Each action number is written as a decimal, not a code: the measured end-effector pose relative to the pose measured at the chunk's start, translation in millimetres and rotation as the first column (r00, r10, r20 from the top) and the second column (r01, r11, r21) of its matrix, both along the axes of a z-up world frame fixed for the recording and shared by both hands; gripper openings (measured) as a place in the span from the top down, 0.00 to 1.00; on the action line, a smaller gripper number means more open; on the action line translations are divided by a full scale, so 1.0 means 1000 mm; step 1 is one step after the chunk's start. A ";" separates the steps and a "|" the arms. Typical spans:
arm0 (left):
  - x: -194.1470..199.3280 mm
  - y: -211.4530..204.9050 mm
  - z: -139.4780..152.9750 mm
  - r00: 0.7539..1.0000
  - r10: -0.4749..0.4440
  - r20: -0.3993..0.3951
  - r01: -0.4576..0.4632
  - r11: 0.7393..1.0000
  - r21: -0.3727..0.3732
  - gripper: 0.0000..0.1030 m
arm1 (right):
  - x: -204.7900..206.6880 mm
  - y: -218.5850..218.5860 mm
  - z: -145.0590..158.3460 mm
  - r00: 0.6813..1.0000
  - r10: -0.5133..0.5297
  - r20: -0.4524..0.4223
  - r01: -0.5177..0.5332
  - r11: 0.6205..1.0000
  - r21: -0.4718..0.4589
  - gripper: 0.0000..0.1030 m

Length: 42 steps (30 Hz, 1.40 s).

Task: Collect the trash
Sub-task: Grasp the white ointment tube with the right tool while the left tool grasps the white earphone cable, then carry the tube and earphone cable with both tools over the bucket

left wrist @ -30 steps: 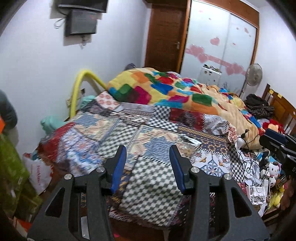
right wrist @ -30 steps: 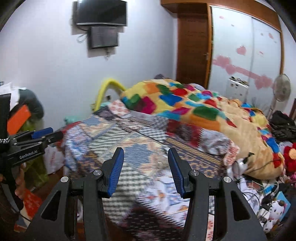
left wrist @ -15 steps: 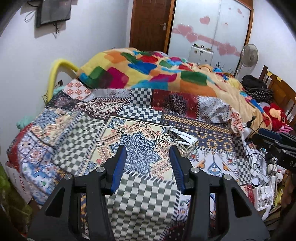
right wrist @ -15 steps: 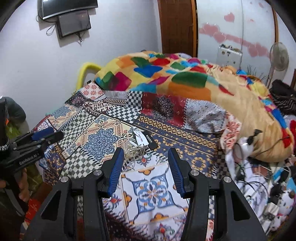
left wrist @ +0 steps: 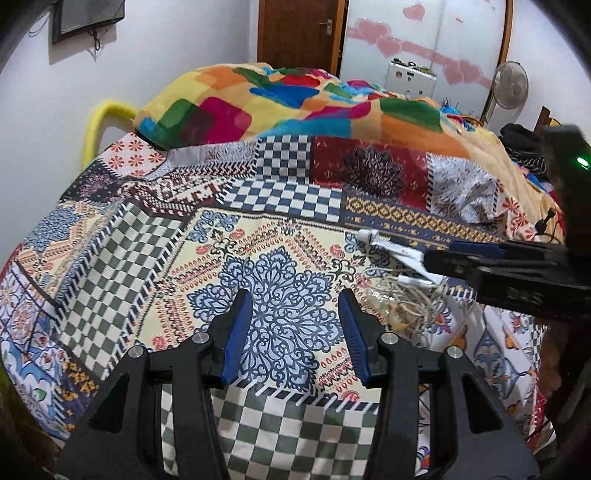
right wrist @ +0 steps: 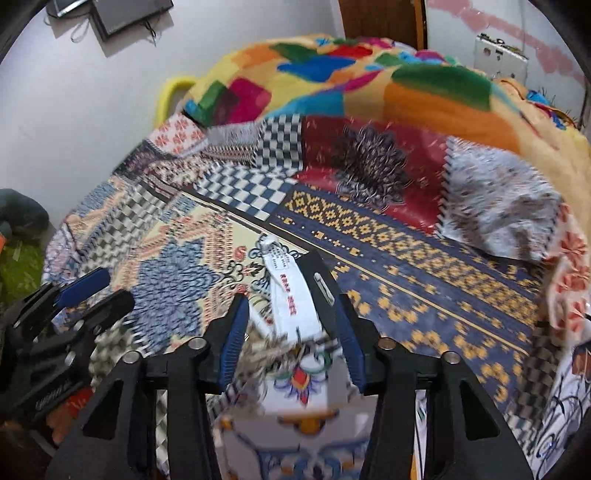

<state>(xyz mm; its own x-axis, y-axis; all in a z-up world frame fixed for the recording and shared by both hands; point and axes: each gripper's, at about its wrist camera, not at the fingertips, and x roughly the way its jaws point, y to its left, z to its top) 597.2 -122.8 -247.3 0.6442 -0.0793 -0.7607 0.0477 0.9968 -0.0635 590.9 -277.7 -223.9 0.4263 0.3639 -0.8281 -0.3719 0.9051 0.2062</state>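
A small pile of trash lies on the patchwork bedspread (left wrist: 147, 236): white paper tags (right wrist: 293, 295) beside a black strip (right wrist: 317, 273), on a tangle of pale string (right wrist: 273, 350). In the left wrist view the tags (left wrist: 391, 253) and the string (left wrist: 402, 306) sit right of centre. My right gripper (right wrist: 291, 332) is open, its fingers on either side of the pile, just above it. It also shows in the left wrist view (left wrist: 476, 254), over the pile. My left gripper (left wrist: 293, 325) is open and empty above a blue floral patch, left of the trash.
A bright multicoloured blanket (left wrist: 295, 99) is heaped at the back of the bed. A yellow tube (left wrist: 99, 118) stands by the white wall on the left. A wooden door (left wrist: 299, 33), a wardrobe and a fan (left wrist: 511, 83) stand behind.
Both grippers have moved forward and down toward the bed. The right gripper has come over the trash pile, which now lies between its open fingers.
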 end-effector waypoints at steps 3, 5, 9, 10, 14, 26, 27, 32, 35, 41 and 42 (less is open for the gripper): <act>0.003 0.000 -0.011 1.000 -0.006 -0.016 0.006 1.000 0.000 0.54 | 0.011 0.006 -0.013 1.000 0.017 -0.026 -0.018 1.000 -0.023 0.68; 0.005 0.001 -0.017 1.000 -0.006 -0.026 0.006 1.000 -0.002 0.54 | 0.017 0.011 -0.020 0.999 0.020 -0.035 -0.022 0.999 -0.049 0.74; 0.007 0.001 -0.023 0.999 -0.006 -0.042 0.005 1.000 -0.026 0.54 | 0.012 0.008 -0.018 1.000 0.012 -0.007 -0.013 0.999 -0.041 0.78; 0.007 0.000 -0.023 0.999 -0.006 -0.045 0.004 1.000 -0.031 0.54 | 0.009 0.005 -0.016 1.000 0.009 0.004 -0.009 1.000 -0.030 0.78; 0.008 -0.004 -0.017 0.999 -0.018 -0.048 0.015 0.998 -0.062 0.54 | -0.002 -0.004 -0.002 0.999 -0.028 0.041 0.028 1.000 0.005 0.78; 0.003 -0.067 -0.005 0.982 -0.179 -0.056 0.170 0.976 -0.140 0.54 | -0.042 -0.062 0.025 0.984 -0.149 0.092 0.144 0.988 0.064 0.78; 0.004 -0.073 -0.006 0.981 -0.186 -0.056 0.178 0.976 -0.124 0.54 | -0.044 -0.063 0.024 0.984 -0.153 0.088 0.147 0.987 0.064 0.78; 0.015 -0.092 -0.022 0.975 -0.196 -0.101 0.190 0.979 -0.074 0.54 | -0.054 -0.079 0.022 0.980 -0.182 0.078 0.177 0.982 0.061 0.78; 0.019 -0.097 -0.026 0.978 -0.185 -0.093 0.185 0.983 -0.013 0.57 | -0.057 -0.085 0.024 0.978 -0.196 0.075 0.190 0.979 0.074 0.78; 0.021 -0.096 -0.021 0.975 -0.206 -0.087 0.204 0.979 -0.026 0.86 | -0.065 -0.091 0.029 0.976 -0.206 0.068 0.199 0.975 0.102 0.78; 0.020 -0.094 -0.015 0.975 -0.203 -0.084 0.201 0.979 -0.041 0.87 | -0.067 -0.092 0.029 0.976 -0.205 0.067 0.198 0.975 0.105 0.78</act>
